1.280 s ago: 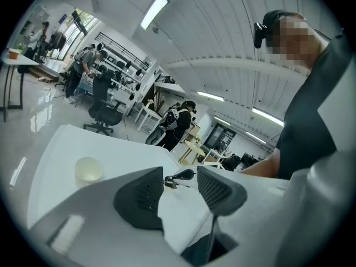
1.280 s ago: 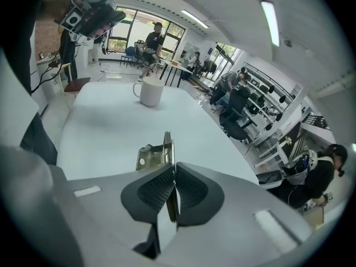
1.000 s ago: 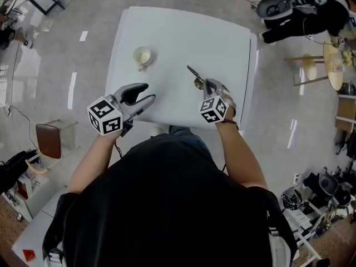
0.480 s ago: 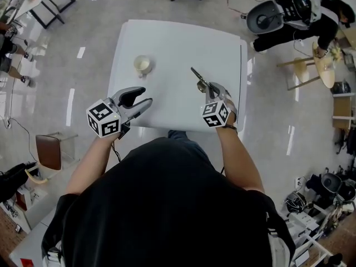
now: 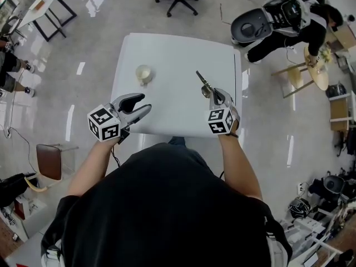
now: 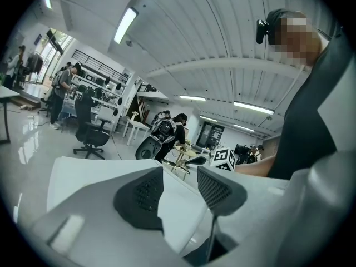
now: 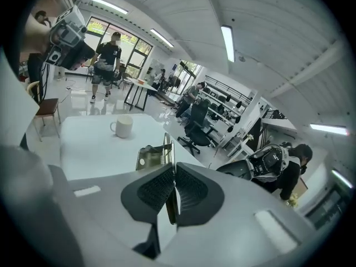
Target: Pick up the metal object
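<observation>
The grey two-jaw left gripper (image 5: 144, 102) sits left of centre in the head view, on a bare left forearm (image 5: 89, 166) reaching up from the lower left. Its black-padded jaws stand apart with nothing between them. The grey two-jaw right gripper (image 5: 214, 96), right of centre on a bare right forearm (image 5: 236, 160), has its jaws pressed on a thin flat metal object (image 5: 203, 83) that sticks out beyond them toward the upper left.
</observation>
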A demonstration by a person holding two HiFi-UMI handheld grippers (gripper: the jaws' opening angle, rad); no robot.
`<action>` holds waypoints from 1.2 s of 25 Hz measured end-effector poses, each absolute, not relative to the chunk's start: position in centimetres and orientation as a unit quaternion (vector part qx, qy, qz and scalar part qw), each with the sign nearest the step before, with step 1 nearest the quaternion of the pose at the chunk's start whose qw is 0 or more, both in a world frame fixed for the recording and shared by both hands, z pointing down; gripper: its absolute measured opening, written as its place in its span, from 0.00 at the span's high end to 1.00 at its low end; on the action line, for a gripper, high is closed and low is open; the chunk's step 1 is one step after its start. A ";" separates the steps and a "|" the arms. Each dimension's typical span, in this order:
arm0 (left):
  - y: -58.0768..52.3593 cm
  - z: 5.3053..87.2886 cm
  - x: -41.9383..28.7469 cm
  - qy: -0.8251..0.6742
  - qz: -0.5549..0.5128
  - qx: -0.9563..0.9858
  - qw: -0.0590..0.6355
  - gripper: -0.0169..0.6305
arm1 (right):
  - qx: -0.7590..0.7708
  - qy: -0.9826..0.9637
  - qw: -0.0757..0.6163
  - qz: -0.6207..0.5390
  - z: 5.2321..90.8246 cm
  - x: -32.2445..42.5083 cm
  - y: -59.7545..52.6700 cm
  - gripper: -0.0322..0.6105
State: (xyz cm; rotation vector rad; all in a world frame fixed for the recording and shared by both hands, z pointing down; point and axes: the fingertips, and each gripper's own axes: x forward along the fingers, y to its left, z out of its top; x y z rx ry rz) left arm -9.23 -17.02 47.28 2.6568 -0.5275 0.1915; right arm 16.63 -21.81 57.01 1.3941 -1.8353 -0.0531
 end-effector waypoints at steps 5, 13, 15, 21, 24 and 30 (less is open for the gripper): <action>-16.5 46.0 -10.2 -0.193 0.062 0.959 0.198 0.68 | 0.576 -0.727 0.373 -0.023 53.6 16.9 -20.8 0.90; -15.8 44.1 -11.1 -0.191 0.060 0.965 0.171 0.68 | 0.604 -0.723 0.334 -0.037 49.1 17.3 -19.3 0.90; -15.5 43.6 -11.2 -0.192 0.057 0.966 0.166 0.68 | 0.609 -0.724 0.321 -0.038 47.9 17.2 -18.9 0.90; -14.9 42.8 -12.2 -0.193 0.059 0.966 0.158 0.68 | 0.620 -0.729 0.285 -0.042 44.2 16.5 -17.6 0.90; -14.8 42.6 -13.0 -0.200 0.058 0.966 0.153 0.68 | 0.623 -0.734 0.265 -0.051 42.2 16.0 -17.0 0.90; -14.6 42.1 -13.6 -0.207 0.053 0.966 0.148 0.68 | 0.629 -0.738 0.235 -0.068 38.9 15.6 -15.8 0.90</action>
